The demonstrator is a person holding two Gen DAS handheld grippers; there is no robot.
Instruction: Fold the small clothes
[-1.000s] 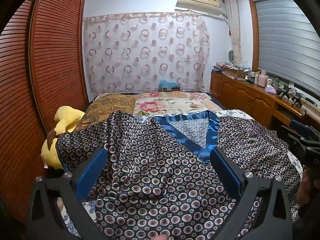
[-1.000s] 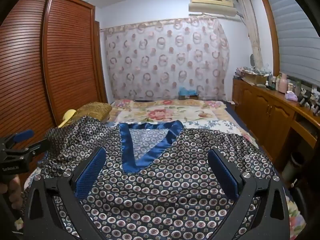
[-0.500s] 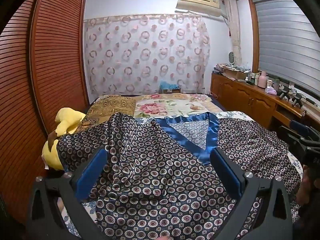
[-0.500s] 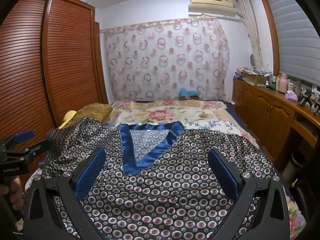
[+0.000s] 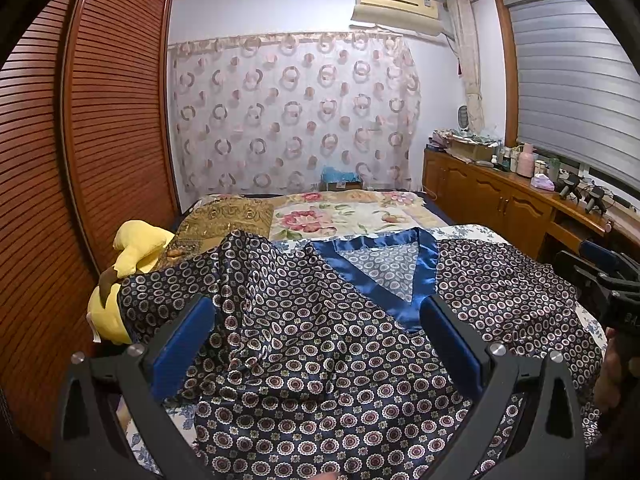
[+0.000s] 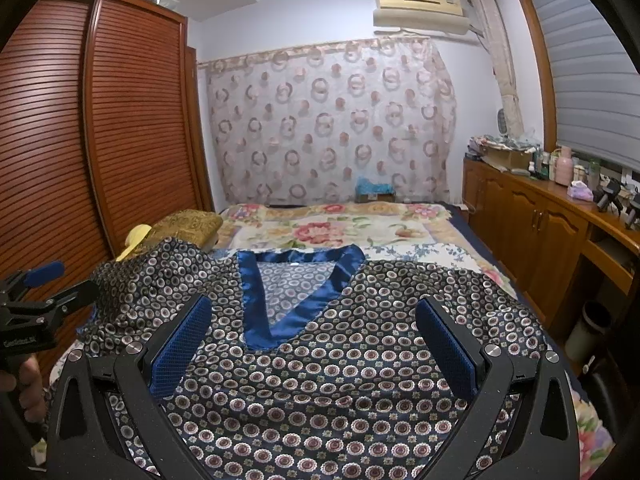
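a yellow plush [image 5: 134, 248] and a gold pillow [image 5: 224, 220] crowd the top's [image 5: 320, 344] left sleeve on the bed [image 5: 352, 212]; a louvred wardrobe [image 5: 116, 120] stands beside. the top is glossy satin, dark with ring dots and a blue v-neck trim [image 6: 260, 292], spread front-up, bunched at left. the left gripper [image 5: 320, 344] and right gripper [image 6: 312, 344] hover over it, jaws spread wide, holding nothing.

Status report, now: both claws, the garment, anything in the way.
Left claw open, right claw open, both empty above the cloth. Dark satin circle-print top with blue V-neck trim spread on the bed, unfolded. Left sleeve rumpled against yellow plush toy.
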